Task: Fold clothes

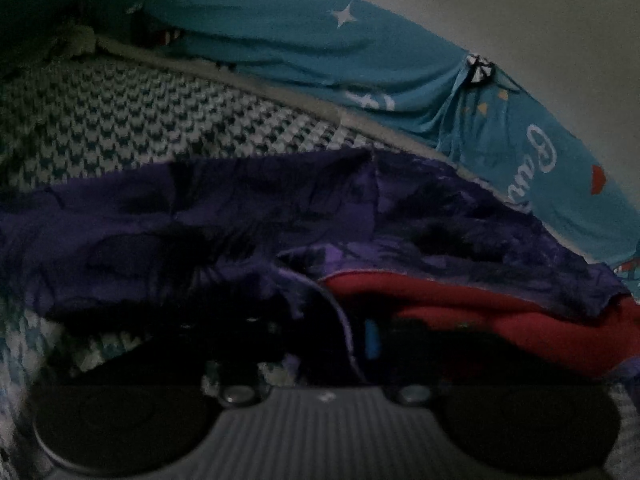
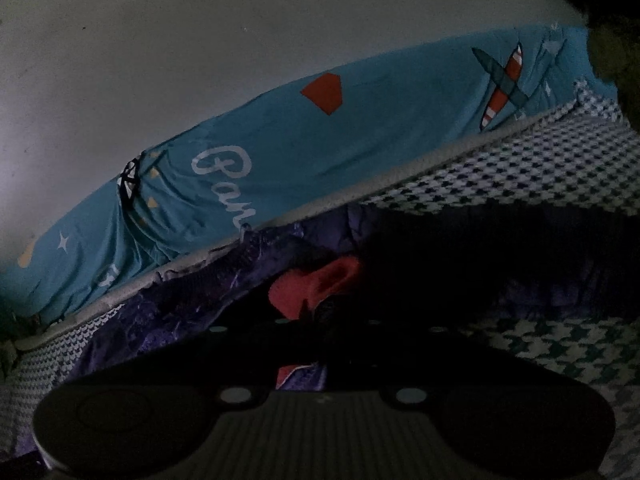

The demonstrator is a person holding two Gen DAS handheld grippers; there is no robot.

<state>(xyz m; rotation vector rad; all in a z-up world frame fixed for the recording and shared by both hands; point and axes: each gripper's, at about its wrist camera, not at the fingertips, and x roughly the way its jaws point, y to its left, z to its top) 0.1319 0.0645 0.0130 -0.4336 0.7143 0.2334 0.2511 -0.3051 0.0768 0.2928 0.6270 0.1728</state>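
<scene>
On checked bedspread [image 1: 120, 120] | purple garment [image 1: 200, 216] crumpled | both claws pinch its near edge

A houndstooth bedcover [image 1: 160, 120] spreads below a teal printed sheet [image 2: 320, 152], which meets a pale wall [image 2: 200, 40].

2 wrist cameras, low and close, face the purple garment [image 1: 248, 216] and teal sheet [image 2: 320, 152] they share.

garment [image 1: 224, 216] purple, red lining | bedcover [image 1: 160, 120] houndstooth | sheet [image 1: 304, 52] teal, printed
</scene>
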